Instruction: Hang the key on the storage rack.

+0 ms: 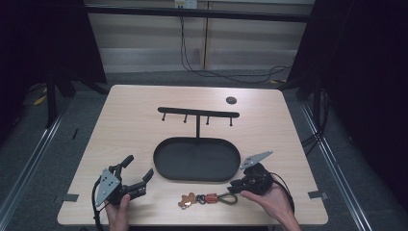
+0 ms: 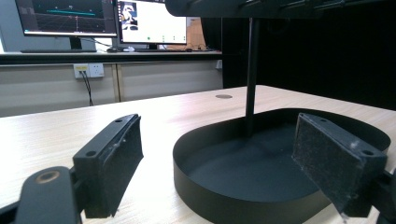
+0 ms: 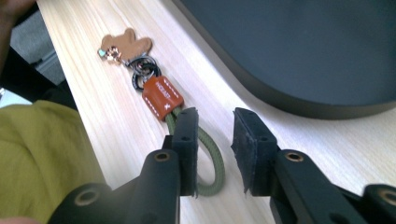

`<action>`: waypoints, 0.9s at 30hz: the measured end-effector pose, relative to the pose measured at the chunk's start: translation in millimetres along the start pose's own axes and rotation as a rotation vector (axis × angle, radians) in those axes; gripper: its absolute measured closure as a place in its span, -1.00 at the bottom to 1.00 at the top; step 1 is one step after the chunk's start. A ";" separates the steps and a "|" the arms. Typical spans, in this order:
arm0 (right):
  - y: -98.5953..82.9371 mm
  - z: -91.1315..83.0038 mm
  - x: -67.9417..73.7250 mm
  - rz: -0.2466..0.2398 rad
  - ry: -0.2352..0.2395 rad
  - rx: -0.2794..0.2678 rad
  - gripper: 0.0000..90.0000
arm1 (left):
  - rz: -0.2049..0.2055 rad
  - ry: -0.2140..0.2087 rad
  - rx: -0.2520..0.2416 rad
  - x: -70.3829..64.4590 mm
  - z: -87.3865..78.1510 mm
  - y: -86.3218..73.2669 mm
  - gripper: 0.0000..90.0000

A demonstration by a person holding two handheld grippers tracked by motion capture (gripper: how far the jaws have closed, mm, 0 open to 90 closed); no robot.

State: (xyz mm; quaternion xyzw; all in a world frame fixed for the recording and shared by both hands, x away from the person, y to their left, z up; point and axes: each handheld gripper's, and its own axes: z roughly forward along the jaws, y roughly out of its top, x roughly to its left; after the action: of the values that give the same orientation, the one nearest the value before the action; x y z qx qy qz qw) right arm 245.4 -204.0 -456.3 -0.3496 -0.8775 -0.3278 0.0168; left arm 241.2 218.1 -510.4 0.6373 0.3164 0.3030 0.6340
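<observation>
You are holding your right gripper (image 3: 215, 140) with jaws parted over the green cord loop of the keychain (image 1: 208, 198), lying bottom centre below the black tray (image 1: 166, 168). Your left gripper (image 1: 139, 175) is gaping wide, bottom left.

One camera sits high above the near side of the table (image 1: 144, 115) and looks forward and down, so the whole top and the floor behind it show. The left gripper view sits very low, close to the black tray (image 2: 219, 186), and looks across it to the wall. The right gripper view looks down from very close at the keychain (image 3: 163, 100). All three views share the tray (image 1: 163, 168).
</observation>
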 end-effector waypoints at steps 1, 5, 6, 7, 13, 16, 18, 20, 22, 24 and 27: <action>0.6 1.1 -0.4 0.014 -0.013 0.049 0.48 | 0.000 0.000 0.000 0.0 0.0 0.0 -0.65; 0.3 7.4 -1.7 0.003 -0.015 0.117 0.56 | 0.000 0.000 0.000 0.0 0.0 0.0 -0.65; 0.2 8.6 -1.4 -0.002 -0.013 0.126 0.57 | 0.000 0.000 0.000 0.0 0.0 0.0 -0.65; 0.1 10.0 -1.3 -0.009 -0.011 0.131 0.60 | 0.000 0.000 0.000 0.0 0.0 0.0 -0.65; -0.2 18.0 -0.4 -0.032 -0.005 0.171 0.68 | 0.000 0.000 0.000 0.0 0.0 0.0 -0.65; 0.2 20.9 -0.3 -0.039 -0.009 0.193 0.68 | 0.000 0.000 0.000 0.0 0.0 0.0 -0.65; 0.3 22.1 -0.6 -0.040 -0.012 0.203 0.68 | 0.000 0.000 0.000 0.0 0.0 0.0 -0.65; 0.9 24.1 1.9 -0.059 -0.011 0.222 0.69 | 0.000 0.000 0.000 0.0 0.0 0.0 -0.65; 2.0 24.6 4.5 -0.076 -0.023 0.235 0.69 | 0.000 0.000 0.000 0.0 0.0 0.0 -0.65; 2.6 24.9 5.2 -0.088 -0.027 0.242 0.71 | 0.000 0.000 0.000 0.0 0.0 0.0 -0.65; 5.6 26.7 11.6 -0.132 -0.076 0.274 0.81 | 0.000 0.000 0.000 0.0 0.0 0.0 -0.65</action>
State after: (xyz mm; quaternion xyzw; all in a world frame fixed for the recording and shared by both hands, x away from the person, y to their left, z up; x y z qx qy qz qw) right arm 245.5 -178.4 -471.1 -0.2978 -0.9351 -0.1921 0.0093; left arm 241.1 218.1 -510.4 0.6373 0.3163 0.3030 0.6341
